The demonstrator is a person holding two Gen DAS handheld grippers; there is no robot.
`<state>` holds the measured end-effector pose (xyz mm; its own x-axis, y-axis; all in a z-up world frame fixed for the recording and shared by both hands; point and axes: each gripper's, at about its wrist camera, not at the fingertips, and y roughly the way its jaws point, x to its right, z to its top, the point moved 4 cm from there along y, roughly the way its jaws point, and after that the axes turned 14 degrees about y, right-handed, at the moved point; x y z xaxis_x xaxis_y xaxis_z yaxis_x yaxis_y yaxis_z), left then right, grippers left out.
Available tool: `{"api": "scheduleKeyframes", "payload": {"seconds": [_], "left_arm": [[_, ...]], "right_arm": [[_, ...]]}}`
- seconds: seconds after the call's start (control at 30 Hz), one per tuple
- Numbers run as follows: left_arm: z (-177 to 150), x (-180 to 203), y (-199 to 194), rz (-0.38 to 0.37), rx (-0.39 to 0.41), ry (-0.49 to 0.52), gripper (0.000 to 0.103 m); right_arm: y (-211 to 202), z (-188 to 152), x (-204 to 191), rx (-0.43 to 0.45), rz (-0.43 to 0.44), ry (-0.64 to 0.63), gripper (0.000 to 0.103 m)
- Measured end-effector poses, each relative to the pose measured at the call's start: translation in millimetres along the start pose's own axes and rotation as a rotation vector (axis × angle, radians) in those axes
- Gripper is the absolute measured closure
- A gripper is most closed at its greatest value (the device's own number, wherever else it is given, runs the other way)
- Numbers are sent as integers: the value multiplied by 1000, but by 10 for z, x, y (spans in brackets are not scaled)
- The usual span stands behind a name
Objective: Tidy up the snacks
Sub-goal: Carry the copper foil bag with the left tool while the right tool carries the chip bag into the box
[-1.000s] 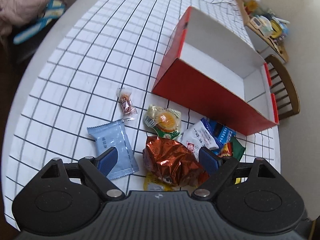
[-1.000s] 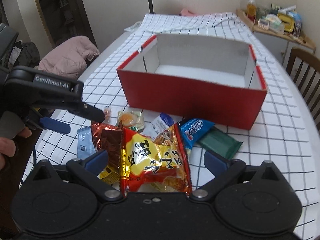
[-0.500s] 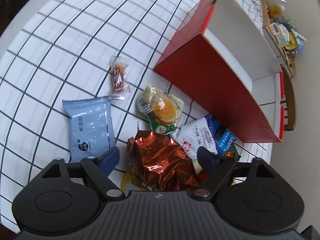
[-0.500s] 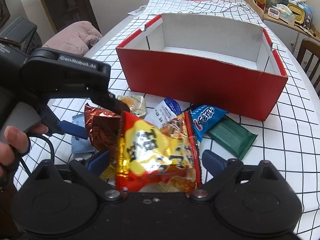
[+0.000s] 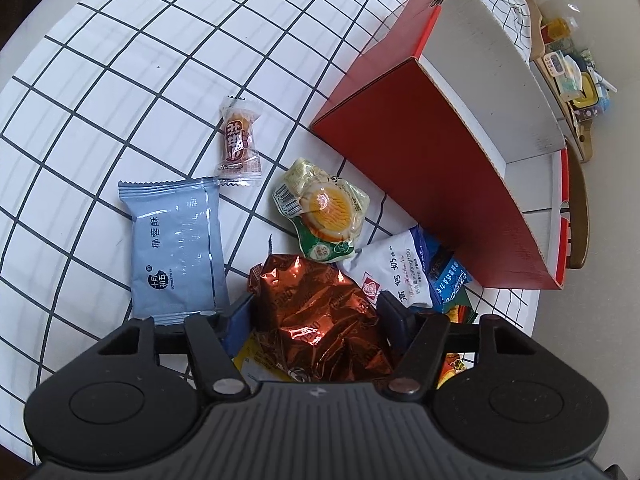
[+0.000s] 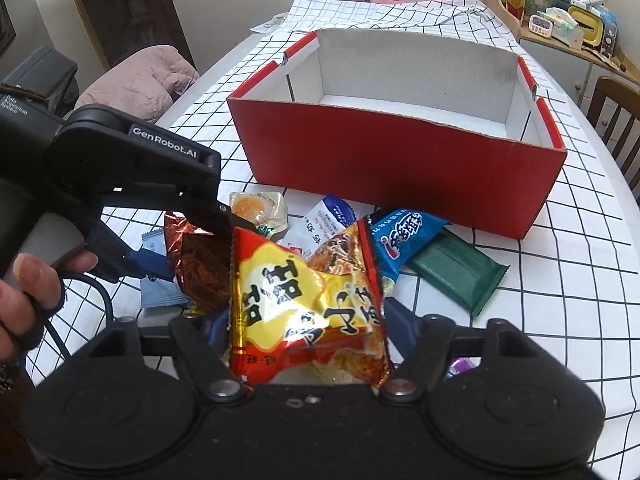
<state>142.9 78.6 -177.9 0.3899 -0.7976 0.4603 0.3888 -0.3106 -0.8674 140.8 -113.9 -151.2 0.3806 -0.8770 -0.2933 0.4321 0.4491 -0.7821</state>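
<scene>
Our left gripper closes round the foil bag, our right gripper round the noodle pack (both light, crinkly, crushable); we'd pinch mid-body, gently.

From where I am steering, an open box is sitting on the table, and a heap of snack packets is lying just in front of its near wall. My left gripper is closing around a foil bag at the heap's left side; my right gripper is closing around a noodle packet just to the right of it. A flat pouch is lying left of the foil bag, a small candy just behind that pouch, an egg pack between candy and box. A flat bar is lying at the heap's right edge.
</scene>
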Motion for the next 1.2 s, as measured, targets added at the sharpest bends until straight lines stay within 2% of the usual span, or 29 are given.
{"api": "scheduleKeyframes", "payload": {"seconds": [0.07, 0.3, 0.5, 0.8, 1.2], "left_arm": [[-5, 7, -13, 4, 4, 4, 43], [-7, 62, -105, -21, 32, 29, 47], [-30, 140, -277, -51, 51, 62, 47], [22, 396, -663, -45, 118, 168, 47], [299, 970, -990, 68, 213, 403, 47]], "right_arm": [[-13, 1, 4, 2, 0, -1, 36], [-105, 5, -2, 29, -13, 5, 39], [-255, 18, 24, 50, -15, 14, 39], [-538, 218, 95, 97, -20, 35, 39], [-722, 809, 197, 194, -47, -11, 39]]}}
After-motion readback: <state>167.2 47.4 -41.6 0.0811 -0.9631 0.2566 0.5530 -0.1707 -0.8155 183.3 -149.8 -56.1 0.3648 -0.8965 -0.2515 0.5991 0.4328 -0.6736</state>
